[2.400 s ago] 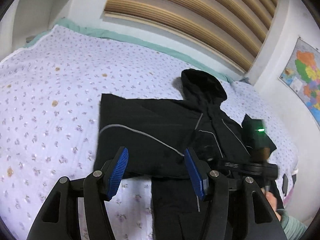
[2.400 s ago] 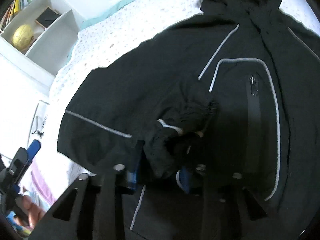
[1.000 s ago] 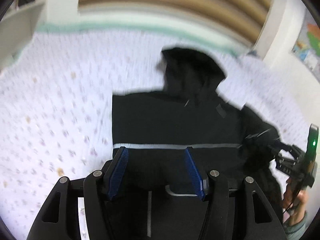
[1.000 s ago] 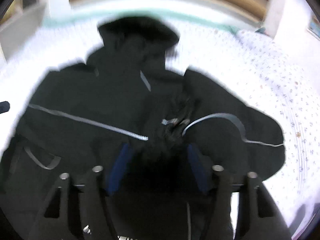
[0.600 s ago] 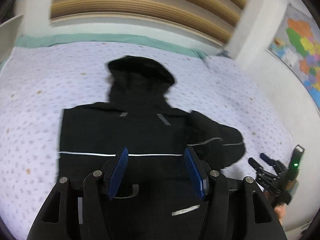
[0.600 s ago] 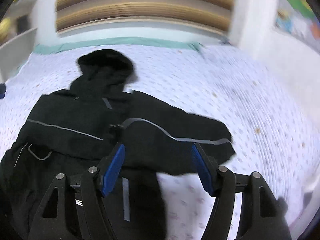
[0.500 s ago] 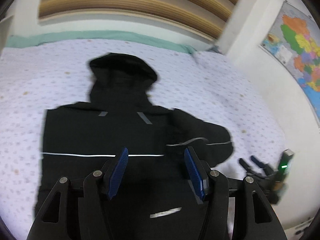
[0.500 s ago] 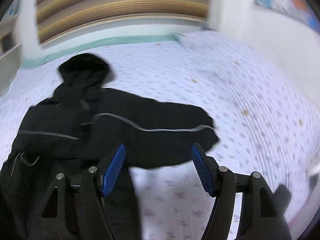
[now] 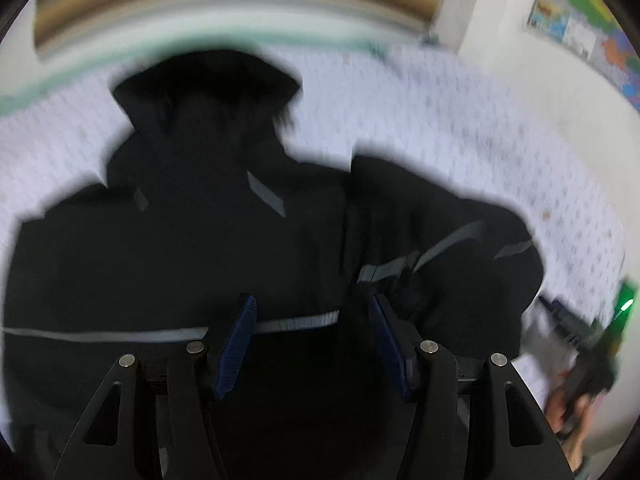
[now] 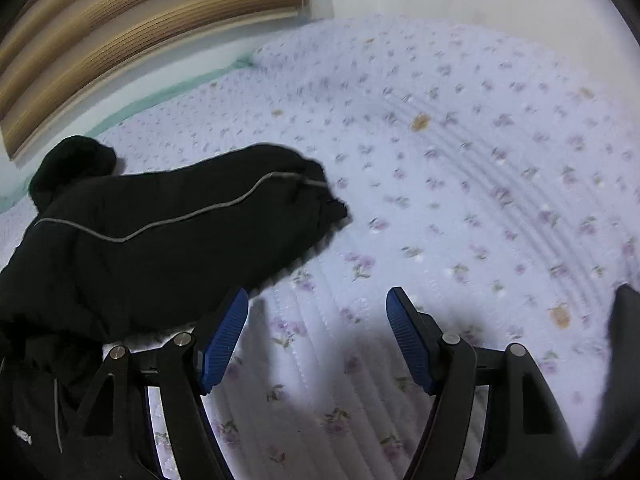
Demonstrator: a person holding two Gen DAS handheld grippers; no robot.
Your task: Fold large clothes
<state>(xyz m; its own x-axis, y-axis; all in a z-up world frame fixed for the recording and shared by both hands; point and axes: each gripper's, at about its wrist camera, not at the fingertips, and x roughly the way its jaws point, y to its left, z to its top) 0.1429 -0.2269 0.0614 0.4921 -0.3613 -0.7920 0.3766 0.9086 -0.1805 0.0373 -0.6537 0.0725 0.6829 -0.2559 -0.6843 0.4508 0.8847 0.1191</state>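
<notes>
Hovering claws above black jacket

Black hooded jacket with thin grey reflective piping. Pale lilac bedspread strewn with small purple flowers and a few ochre spots. Blue ribbed pads on black fingers. Tan striped blind. Multicoloured wall map.

Right tool, jaws just widened and empty, hangs over floral bedspread beside black jacket sleeve.
</notes>
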